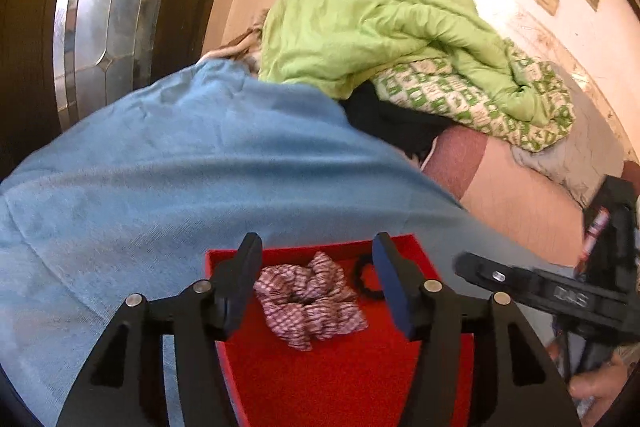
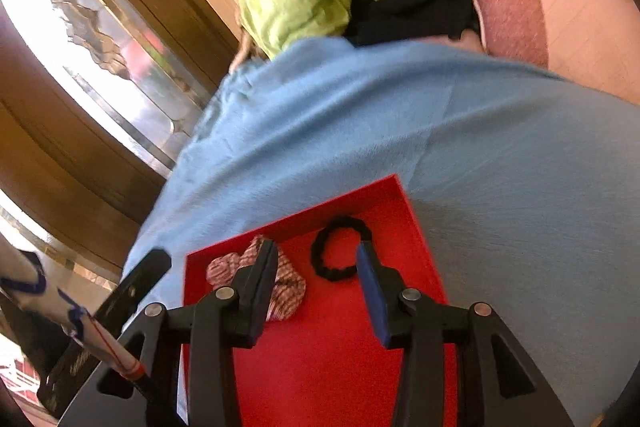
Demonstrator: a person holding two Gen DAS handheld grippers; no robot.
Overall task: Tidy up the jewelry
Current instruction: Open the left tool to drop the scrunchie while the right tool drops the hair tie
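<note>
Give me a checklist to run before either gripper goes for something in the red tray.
1. Left gripper jaws open, nothing held: ok.
2. Right gripper jaws open, nothing held: ok.
3. Checked scrunchie inside the red tray: ok.
4. Black hair tie in the tray, apart from the scrunchie: ok.
5. Tray lying flat on the blue cloth: ok.
6. Other jewelry left outside the tray: cannot tell.

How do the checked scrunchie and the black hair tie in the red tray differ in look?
The checked scrunchie is pink-and-white fabric, crumpled into a bulky heap; the black hair tie is plain, thin and dark. The scrunchie shows no clear opening, while the hair tie lies as an open ring. Both lie flat in the red tray, near its far end, side by side.
</note>
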